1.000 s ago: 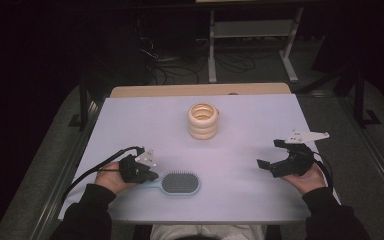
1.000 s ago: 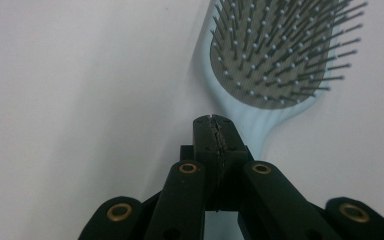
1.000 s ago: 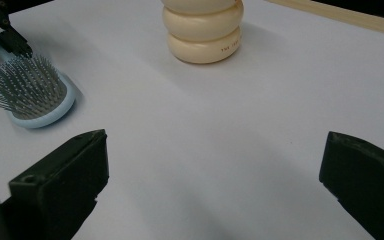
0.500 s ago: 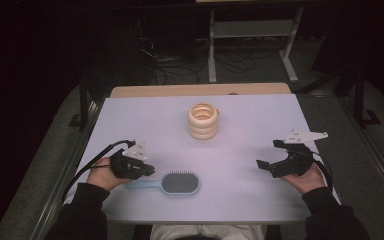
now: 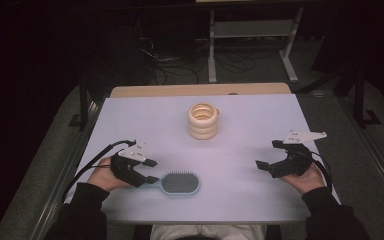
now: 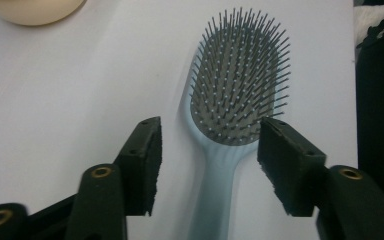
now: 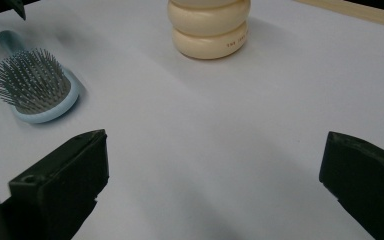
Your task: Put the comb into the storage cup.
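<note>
From the high view, the left gripper (image 5: 150, 171) sits at the near left of the table (image 5: 250, 125), its jaws spread with the brush (image 5: 179, 183) handle lying between them; the brush head extends beyond the jaw tips, bristles up. The right gripper (image 5: 267, 155) hovers at the near right, jaws wide apart with nothing between them, well apart from the brush. A stack of cream rings (image 5: 203, 120) stands beyond both grippers, near the table's middle.

In the left gripper view, the left gripper (image 6: 209, 145) has its two black jaws open on either side of the pale blue brush (image 6: 235, 95) handle, neither pad touching it. The bristled head lies just past the jaw tips. The edge of the rings (image 6: 32, 9) shows far ahead and off the left jaw.

In the right gripper view, the right gripper (image 7: 215, 160) has its jaws spread wide over bare table (image 7: 205, 150). The rings (image 7: 210, 27) stand ahead, roughly between the jaws. The brush (image 7: 35, 90) lies ahead of and beyond the left jaw, bristles up.
</note>
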Action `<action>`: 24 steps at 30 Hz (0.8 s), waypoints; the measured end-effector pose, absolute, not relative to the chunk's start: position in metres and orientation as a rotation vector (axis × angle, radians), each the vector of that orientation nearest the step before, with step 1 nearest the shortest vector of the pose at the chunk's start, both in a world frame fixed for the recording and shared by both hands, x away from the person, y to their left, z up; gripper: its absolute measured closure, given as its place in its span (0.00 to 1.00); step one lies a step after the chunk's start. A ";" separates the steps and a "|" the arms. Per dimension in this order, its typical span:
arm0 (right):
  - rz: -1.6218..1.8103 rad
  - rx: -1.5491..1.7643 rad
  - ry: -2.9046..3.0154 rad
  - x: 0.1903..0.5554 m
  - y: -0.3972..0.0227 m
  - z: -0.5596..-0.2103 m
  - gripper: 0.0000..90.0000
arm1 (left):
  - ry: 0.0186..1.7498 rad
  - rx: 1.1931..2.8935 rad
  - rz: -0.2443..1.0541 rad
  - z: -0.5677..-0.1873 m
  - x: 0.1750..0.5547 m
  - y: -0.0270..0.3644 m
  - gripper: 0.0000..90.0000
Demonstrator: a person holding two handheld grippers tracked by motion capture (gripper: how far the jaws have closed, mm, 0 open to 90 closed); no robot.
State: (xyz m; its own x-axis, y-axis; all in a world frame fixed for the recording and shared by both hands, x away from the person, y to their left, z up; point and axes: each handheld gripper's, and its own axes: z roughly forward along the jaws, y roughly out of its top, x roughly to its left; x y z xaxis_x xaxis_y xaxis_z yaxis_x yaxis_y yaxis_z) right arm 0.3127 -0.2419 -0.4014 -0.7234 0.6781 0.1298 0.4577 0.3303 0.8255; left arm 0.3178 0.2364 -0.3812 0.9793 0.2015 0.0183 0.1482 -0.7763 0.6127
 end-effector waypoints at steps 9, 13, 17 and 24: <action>1.337 1.022 2.371 0.313 -0.240 -0.402 0.00 | 0.245 2.525 0.081 -0.395 0.322 0.228 0.28; 1.338 1.022 2.373 0.313 -0.240 -0.402 0.00 | 0.232 2.540 0.058 -0.398 0.323 0.227 0.25; 1.339 1.021 2.374 0.313 -0.241 -0.402 0.00 | 0.232 2.558 0.042 -0.401 0.324 0.225 0.21; 1.340 1.020 2.375 0.313 -0.240 -0.402 0.00 | 0.231 2.597 0.028 -0.407 0.323 0.221 0.15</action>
